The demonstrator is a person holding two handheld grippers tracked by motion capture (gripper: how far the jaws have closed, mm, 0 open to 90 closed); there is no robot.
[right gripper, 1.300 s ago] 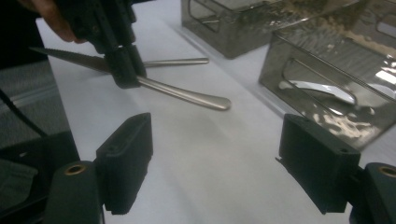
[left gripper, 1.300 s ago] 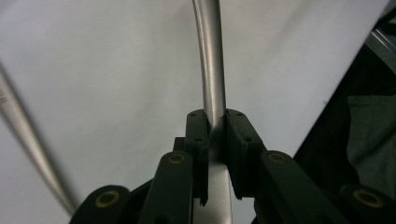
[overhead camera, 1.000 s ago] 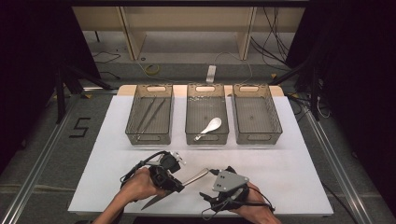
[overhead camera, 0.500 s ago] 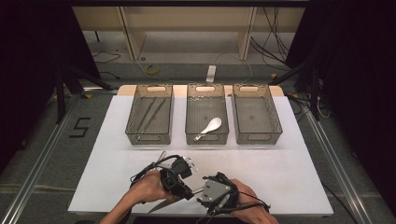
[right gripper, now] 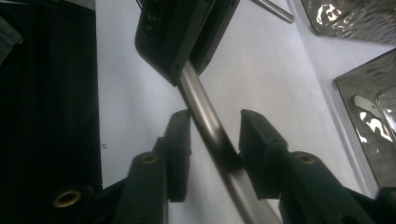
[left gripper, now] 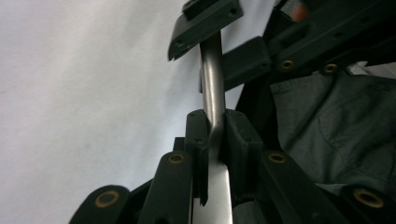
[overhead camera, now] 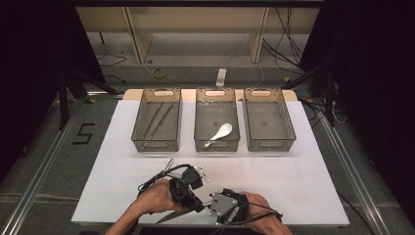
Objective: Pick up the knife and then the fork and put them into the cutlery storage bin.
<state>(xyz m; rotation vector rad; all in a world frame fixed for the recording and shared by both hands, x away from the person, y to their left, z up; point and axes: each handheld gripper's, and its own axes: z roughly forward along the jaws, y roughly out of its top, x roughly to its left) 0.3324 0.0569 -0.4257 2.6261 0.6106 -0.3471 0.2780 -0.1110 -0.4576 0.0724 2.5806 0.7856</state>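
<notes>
Left tongs (left gripper: pixel 215 135) clamp a metal rod (left gripper: pixel 212 88); right tongs (right gripper: pixel 212 140) stand parted around the rod, probably to receive it above the tabletop (overhead camera: pixel 303 176).

The table (overhead camera: pixel 313 181) is showing plain white, with a pale wooden edge peeking out behind the trays. Three trays are glinting smoky grey and see-through: the left tray (overhead camera: pixel 138 128), the middle tray (overhead camera: pixel 199 128) and the right tray (overhead camera: pixel 289 128), their walls looking rippled and silvery in the right gripper view. A white spoon (overhead camera: pixel 218 134) is lying in the middle one. The metal rod (left gripper: pixel 213 88) is shining silver-grey. Both the left gripper (left gripper: pixel 215 140) and the right gripper (right gripper: pixel 212 154) are showing matt black with small brass-coloured rivets. A grey plate (overhead camera: pixel 222 203) is sitting atop the right one. A black "5" (overhead camera: pixel 84 133) is standing out on the grey floor.
</notes>
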